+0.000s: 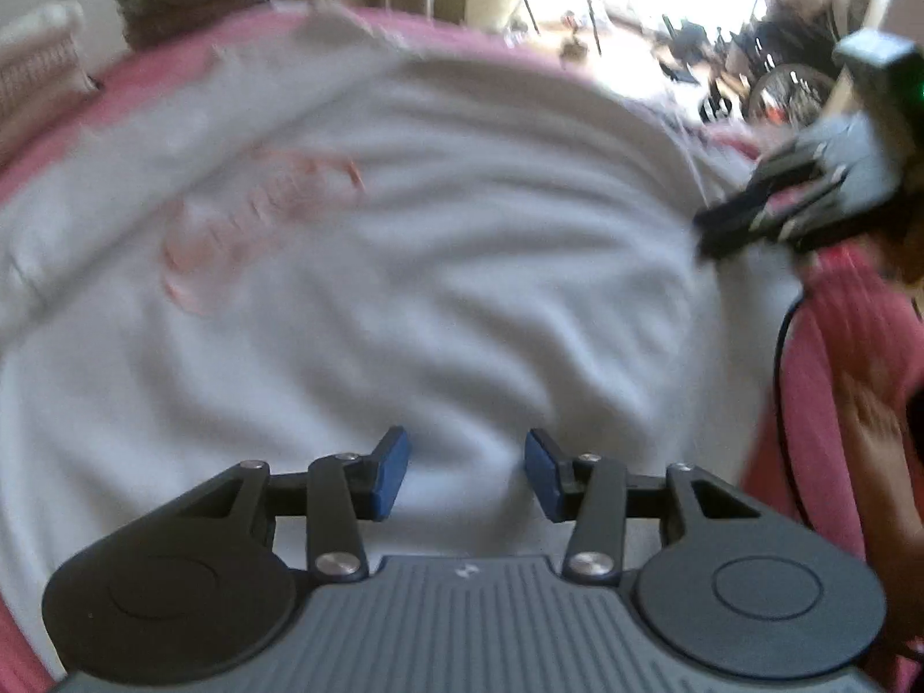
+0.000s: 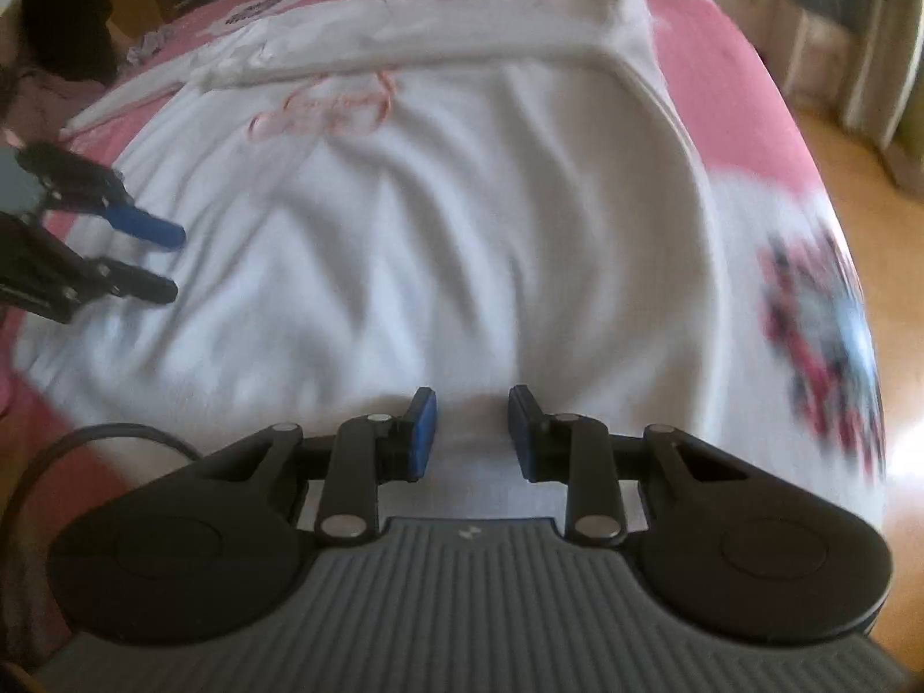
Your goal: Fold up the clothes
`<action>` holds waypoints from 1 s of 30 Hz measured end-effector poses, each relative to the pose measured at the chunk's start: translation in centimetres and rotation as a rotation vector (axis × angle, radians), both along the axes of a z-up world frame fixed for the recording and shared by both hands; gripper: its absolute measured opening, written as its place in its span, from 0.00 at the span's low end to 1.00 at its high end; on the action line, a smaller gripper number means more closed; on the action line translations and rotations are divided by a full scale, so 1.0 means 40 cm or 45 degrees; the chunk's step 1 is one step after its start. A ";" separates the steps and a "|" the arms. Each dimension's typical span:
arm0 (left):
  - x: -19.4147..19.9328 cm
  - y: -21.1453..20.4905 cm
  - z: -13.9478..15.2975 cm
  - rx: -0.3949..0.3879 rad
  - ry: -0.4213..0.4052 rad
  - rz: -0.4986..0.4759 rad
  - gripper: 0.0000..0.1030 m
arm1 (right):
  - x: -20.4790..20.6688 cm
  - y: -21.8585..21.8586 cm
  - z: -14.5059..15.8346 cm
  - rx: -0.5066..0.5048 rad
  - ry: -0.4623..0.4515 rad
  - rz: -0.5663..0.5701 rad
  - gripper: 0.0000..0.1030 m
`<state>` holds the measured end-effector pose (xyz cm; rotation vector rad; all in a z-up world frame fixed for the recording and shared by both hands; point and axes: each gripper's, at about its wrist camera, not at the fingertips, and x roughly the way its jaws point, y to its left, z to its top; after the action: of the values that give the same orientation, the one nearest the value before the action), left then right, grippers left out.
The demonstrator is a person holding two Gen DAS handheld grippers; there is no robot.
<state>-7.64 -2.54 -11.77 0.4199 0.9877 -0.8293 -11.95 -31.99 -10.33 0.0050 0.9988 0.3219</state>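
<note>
- Jaws on your left gripper (image 1: 466, 473) gape apart, nothing between, low over white shirt (image 1: 404, 289).
- Shirt lies spread, wrinkled, on pink bed (image 2: 722, 58).
- Your right gripper (image 2: 471, 433) also parted, empty, above shirt's near edge.

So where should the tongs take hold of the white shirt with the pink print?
Probably at the near hem of the white shirt, one corner each, coming in low from the near bed edge. It lies flat and wrinkled on the pink bedcover; left tongs and right tongs are open above that edge.
</note>
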 end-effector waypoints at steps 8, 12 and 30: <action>-0.023 0.056 0.009 0.014 0.070 0.039 0.46 | -0.009 -0.008 0.072 0.033 -0.077 -0.001 0.26; -0.029 0.077 0.021 0.021 0.112 0.111 0.46 | 0.068 0.094 0.060 0.092 -0.163 0.160 0.26; 0.309 0.650 0.153 -0.201 -0.270 1.705 0.66 | 0.521 0.292 0.104 0.117 -0.154 0.267 0.32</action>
<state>4.73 23.45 -5.65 -0.3130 0.7664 0.3519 8.89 -20.31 -6.16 -0.0358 0.8655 0.5542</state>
